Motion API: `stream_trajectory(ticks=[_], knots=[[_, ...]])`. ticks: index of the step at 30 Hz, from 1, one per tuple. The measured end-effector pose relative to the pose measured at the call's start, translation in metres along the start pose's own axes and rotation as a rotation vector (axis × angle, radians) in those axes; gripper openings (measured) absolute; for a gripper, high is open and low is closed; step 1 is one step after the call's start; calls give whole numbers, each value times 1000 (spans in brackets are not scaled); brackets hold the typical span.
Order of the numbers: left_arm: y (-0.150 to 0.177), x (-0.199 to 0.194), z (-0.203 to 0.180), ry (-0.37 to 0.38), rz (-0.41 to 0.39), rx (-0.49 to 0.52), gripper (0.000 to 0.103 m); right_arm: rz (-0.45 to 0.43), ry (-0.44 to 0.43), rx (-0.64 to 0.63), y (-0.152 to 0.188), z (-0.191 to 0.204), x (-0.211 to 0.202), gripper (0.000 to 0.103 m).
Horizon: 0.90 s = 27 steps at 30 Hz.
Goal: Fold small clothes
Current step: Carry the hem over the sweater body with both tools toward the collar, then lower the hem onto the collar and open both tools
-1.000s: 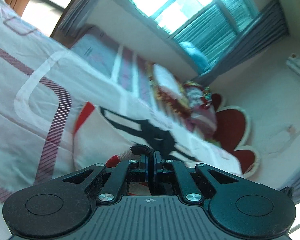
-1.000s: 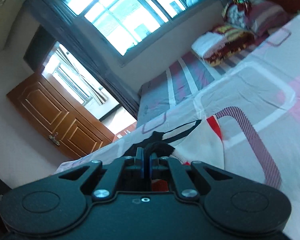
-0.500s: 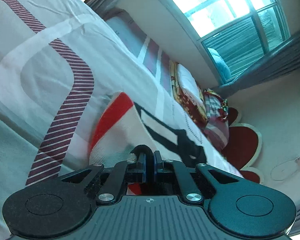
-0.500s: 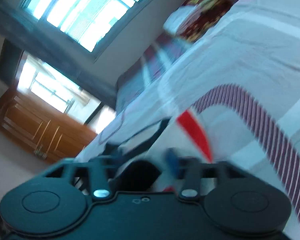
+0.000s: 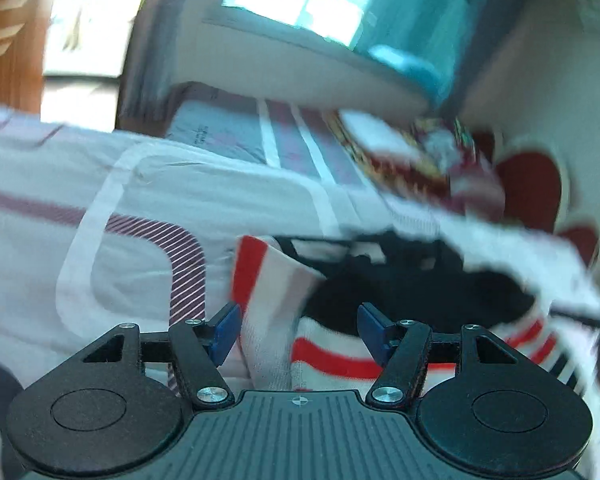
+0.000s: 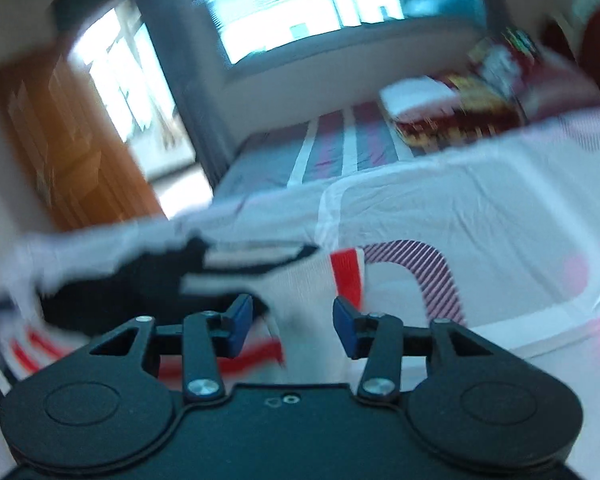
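Both views are blurred. In the left wrist view, the left tongs (image 5: 298, 330) stand wide apart, their jaws having just been opening. A small white garment (image 5: 276, 320) with red stripes and a black print lies on the bed (image 5: 220, 208), and a raised fold of it sits between the blue pads (image 5: 225, 332) without being pressed by either. The garment spreads away to the right of the tongs.

In the right wrist view, the right tongs (image 6: 293, 324) are partly apart, their jaws having just been closing. The same garment (image 6: 300, 280) lies under and ahead of them, mostly to the left, its red-edged corner near the right pad. The cloth sits between the pads, but neither presses on it.

The bed cover is white with pale bands and a striped maroon curve. Farther back lie a grey striped sheet (image 6: 332, 148) and red patterned pillows (image 6: 460, 108). A wooden door (image 6: 72, 140) stands at left, and a bright window (image 6: 320, 8) fills the far wall.
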<state>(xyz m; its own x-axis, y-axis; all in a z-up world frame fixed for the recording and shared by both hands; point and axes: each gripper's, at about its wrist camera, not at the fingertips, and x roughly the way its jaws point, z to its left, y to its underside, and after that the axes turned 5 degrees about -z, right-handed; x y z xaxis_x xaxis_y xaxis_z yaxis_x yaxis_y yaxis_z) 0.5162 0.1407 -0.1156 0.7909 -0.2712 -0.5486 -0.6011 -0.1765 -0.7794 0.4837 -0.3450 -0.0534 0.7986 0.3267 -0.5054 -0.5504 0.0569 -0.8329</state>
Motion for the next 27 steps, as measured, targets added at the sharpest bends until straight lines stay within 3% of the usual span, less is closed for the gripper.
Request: stream_trajectory(ticks=[3,8,10,13,16,18,20,24,27], knots=[[-11,10,-22,-2,-12,101,64,27,10,-122,2,17,8,47],[-16,46,-37,-28,64,147,63,11,11,-134,-11,33,40,46],[-11,58,-40,-60,111,162,51,21,11,-131,-14,34,51,46],[-4,64,-38,-86,114,143,46,54,20,-154,-15,37,67,44],[-3,67,-42,-87,112,160,29,77,14,-178,-13,39,77,33],[-6,62,-40,-72,85,132,7,73,22,-226,-9,43,77,14],[-7,55,-39,-69,36,110,4,52,29,-269,-7,51,74,5],[-7,33,-42,-51,-106,113,4,-45,46,-299,-9,59,59,4],[-11,27,-38,-80,-176,89,4,-111,53,-285,-15,60,49,4]])
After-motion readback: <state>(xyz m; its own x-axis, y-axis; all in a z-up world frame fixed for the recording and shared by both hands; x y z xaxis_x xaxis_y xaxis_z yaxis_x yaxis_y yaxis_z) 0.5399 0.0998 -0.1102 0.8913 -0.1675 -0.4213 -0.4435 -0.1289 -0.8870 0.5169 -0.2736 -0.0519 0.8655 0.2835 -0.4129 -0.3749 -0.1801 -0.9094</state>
